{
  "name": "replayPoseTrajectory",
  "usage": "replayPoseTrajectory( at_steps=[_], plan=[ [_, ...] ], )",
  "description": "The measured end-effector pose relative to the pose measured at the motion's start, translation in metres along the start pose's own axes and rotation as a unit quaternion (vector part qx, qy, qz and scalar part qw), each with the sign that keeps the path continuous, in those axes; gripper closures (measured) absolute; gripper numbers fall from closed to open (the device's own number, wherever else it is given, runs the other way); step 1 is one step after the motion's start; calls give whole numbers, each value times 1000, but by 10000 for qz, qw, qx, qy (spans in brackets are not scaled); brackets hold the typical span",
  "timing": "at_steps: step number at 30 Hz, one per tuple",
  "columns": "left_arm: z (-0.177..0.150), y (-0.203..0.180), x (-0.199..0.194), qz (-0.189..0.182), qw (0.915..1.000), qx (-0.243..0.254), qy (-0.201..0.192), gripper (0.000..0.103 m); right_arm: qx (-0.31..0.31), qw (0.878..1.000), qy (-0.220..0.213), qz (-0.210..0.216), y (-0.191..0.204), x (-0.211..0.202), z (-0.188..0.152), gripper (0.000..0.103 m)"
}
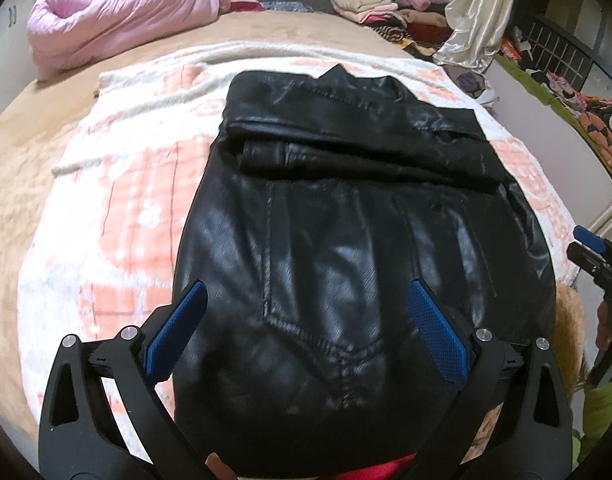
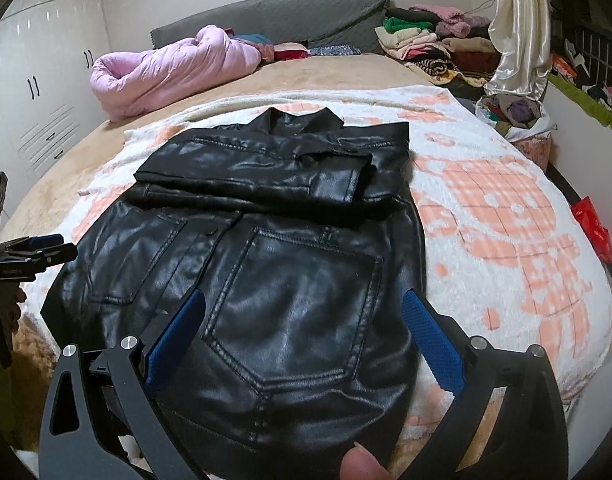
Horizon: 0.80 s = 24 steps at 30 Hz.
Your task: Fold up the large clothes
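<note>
Black leather jacket (image 2: 242, 248) mid-blanket (image 2: 485, 208), both hand-held grippers (image 1: 306, 304) (image 2: 302, 312) open over hem

No legible text, brand, number or sign is found in either view. A small pale marking is seen on the body of the left gripper (image 2: 10, 270) at the edge of the right wrist view, but it is too blurred to be read.

Jacket (image 2: 266, 280) glossy black leather, stitched; blanket (image 2: 505, 208) fluffy fleece; gripper pads (image 1: 437, 336) textured blue.
</note>
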<state>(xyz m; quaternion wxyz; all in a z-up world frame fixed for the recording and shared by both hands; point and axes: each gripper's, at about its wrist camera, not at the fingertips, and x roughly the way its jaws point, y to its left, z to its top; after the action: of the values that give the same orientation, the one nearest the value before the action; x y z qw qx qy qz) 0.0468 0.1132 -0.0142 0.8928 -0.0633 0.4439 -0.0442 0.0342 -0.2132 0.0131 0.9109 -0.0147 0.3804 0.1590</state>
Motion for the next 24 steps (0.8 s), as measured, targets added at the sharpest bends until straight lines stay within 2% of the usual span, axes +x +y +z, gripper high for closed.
replayPoseTrajectory(
  at_steps=[8,11,15,19,24],
  plan=[
    [-14,9,-5,313,9995,59,46,10,73,9998,172,-18,-9,-1,-14,5],
    [-19,23,-4,333,9993,-110,143,10,67,9996,272,-63,-13,-1,-20,5],
    [-26,43,-5,267,9988,-329,244,10,52,9994,317,-101,-16,-3,-26,5],
    [-37,52,-6,121,9990,-295,308,11,37,9993,358,-122,-19,-5,-31,5],
    [-49,57,3,-104,9978,-377,544,40,-11,9988,484,-95,-22,-6,-38,5]
  ],
)
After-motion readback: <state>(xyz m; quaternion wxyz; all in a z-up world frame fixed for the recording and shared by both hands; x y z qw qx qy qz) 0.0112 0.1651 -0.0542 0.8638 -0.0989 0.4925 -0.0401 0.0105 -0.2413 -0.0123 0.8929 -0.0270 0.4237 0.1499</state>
